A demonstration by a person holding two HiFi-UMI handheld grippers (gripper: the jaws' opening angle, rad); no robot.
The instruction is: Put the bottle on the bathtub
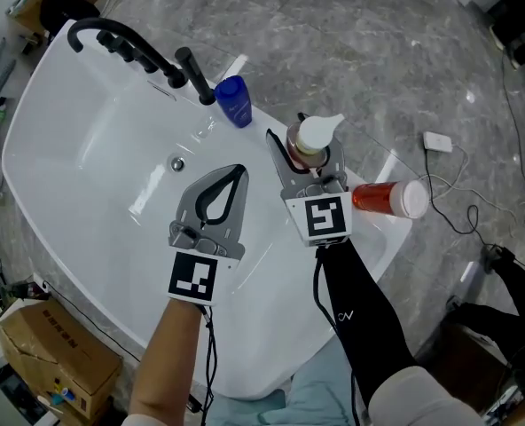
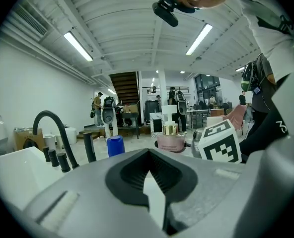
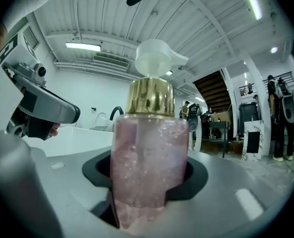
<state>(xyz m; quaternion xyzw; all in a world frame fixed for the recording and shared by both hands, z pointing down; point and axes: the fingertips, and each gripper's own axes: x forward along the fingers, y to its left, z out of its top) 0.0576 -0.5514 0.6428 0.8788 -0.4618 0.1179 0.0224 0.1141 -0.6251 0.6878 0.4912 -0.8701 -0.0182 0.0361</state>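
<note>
A pump bottle (image 1: 312, 142) of pink liquid, with a gold collar and a white pump head, stands upright in my right gripper (image 1: 305, 153), which is shut on its body above the far rim of the white bathtub (image 1: 271, 344). In the right gripper view the bottle (image 3: 149, 152) fills the middle, clamped in my right gripper (image 3: 147, 192). My left gripper (image 1: 237, 173) hangs shut and empty over the tub basin, to the left of the bottle. From the left gripper (image 2: 148, 152) view the pump bottle (image 2: 170, 140) shows ahead to the right.
A black faucet (image 1: 121, 38) with its handles stands on the far left rim, with a blue bottle (image 1: 234, 101) beside it. A red bottle with a white cap (image 1: 388, 198) lies on the rim right of my right gripper. A cardboard box (image 1: 50, 353) and cables (image 1: 462, 220) are on the floor.
</note>
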